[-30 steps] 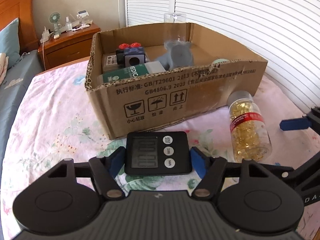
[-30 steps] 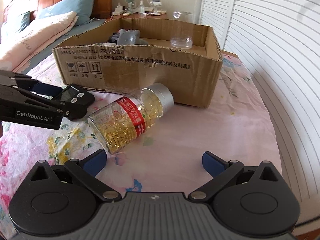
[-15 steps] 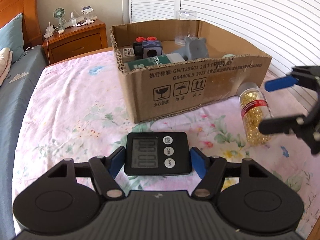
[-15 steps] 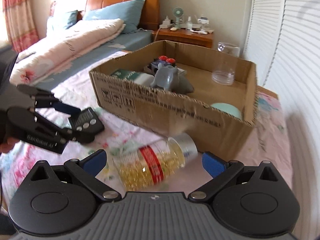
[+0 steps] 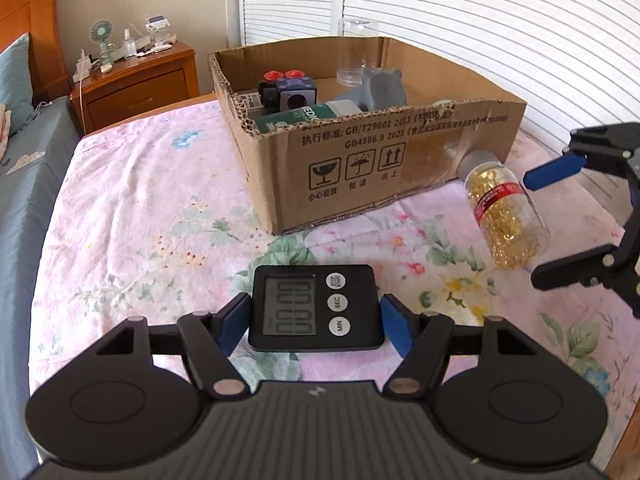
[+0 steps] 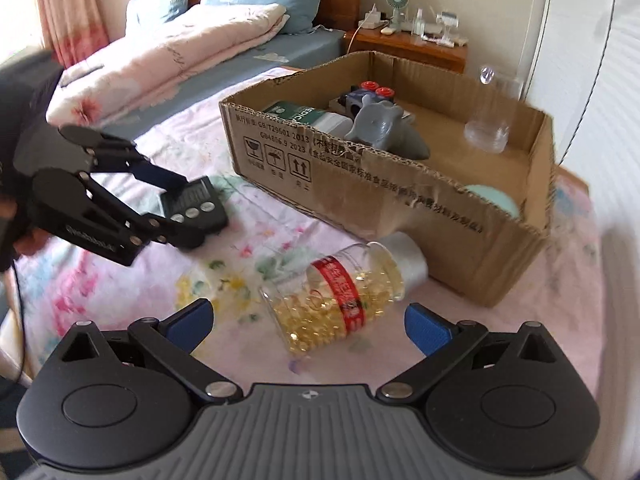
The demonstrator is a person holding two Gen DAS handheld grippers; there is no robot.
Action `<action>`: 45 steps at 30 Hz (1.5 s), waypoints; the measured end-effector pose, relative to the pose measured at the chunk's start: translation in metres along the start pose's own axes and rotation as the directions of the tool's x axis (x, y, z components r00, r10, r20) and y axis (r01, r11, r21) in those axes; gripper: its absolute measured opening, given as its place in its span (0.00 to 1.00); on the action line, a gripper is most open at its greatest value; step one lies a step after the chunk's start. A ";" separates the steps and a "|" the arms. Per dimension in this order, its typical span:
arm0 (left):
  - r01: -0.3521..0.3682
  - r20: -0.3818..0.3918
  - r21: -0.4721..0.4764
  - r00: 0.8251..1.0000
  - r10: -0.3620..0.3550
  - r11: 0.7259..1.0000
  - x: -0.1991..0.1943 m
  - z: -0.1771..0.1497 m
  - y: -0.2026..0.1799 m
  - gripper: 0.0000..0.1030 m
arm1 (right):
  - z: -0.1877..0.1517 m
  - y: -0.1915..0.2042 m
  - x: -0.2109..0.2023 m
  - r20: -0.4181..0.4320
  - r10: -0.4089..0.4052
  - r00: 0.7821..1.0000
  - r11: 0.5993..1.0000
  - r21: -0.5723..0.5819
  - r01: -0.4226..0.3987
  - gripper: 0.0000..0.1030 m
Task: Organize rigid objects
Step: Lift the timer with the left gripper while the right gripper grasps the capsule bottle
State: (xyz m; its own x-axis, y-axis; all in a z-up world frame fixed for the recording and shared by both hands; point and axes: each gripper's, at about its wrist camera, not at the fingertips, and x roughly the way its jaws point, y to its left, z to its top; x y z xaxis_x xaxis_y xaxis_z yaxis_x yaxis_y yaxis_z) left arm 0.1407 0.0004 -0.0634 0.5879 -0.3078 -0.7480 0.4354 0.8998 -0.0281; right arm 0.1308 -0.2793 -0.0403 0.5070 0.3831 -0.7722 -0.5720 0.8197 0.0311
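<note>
Left gripper (image 5: 316, 320) jaws clamped on timer (image 5: 314, 308), buttons STOP/START, SEC, MIN legible only lower centre in left view; right gripper (image 6: 308, 320) jaws spread wide, capsule bottle (image 6: 340, 296) between; box (image 5: 400, 152) printed GB4806.9

black timer (image 5: 315, 308) | brown cardboard box (image 5: 400, 168) | red-banded bottle (image 6: 340, 300), golden capsules | pink floral bedsheet (image 5: 140, 220) | grey figurine (image 6: 376, 124)

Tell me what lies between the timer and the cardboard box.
Only bare flowered bedsheet lies between the timer and the cardboard box; the left wrist view shows it best.
</note>
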 end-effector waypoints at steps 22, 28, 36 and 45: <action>-0.002 0.003 -0.048 1.000 0.002 0.999 -0.003 -0.003 0.007 0.70 | -0.005 0.005 -0.004 -0.030 -0.016 0.999 1.000 -0.011 0.015 1.00; -0.012 -0.003 -0.045 1.000 0.012 0.999 -0.001 -0.002 0.003 0.75 | 0.002 -0.014 0.001 0.028 0.033 0.999 0.999 0.010 -0.033 1.00; -0.026 -0.010 -0.036 1.000 0.026 0.999 0.001 -0.001 0.001 0.74 | 0.016 -0.016 0.015 0.018 0.050 0.999 0.998 -0.037 -0.049 1.00; -0.034 -0.009 -0.034 0.999 0.033 0.999 0.002 -0.001 0.001 0.74 | 0.018 -0.004 0.027 0.001 0.005 1.000 0.992 -0.123 -0.004 1.00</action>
State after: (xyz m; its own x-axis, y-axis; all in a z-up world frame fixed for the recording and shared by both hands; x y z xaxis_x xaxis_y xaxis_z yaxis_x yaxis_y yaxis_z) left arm 0.1410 0.0009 -0.0653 0.5961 -0.2748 -0.7544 0.3918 0.9197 -0.0255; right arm 0.1580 -0.2644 -0.0504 0.5049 0.3872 -0.7715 -0.6490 0.7595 -0.0435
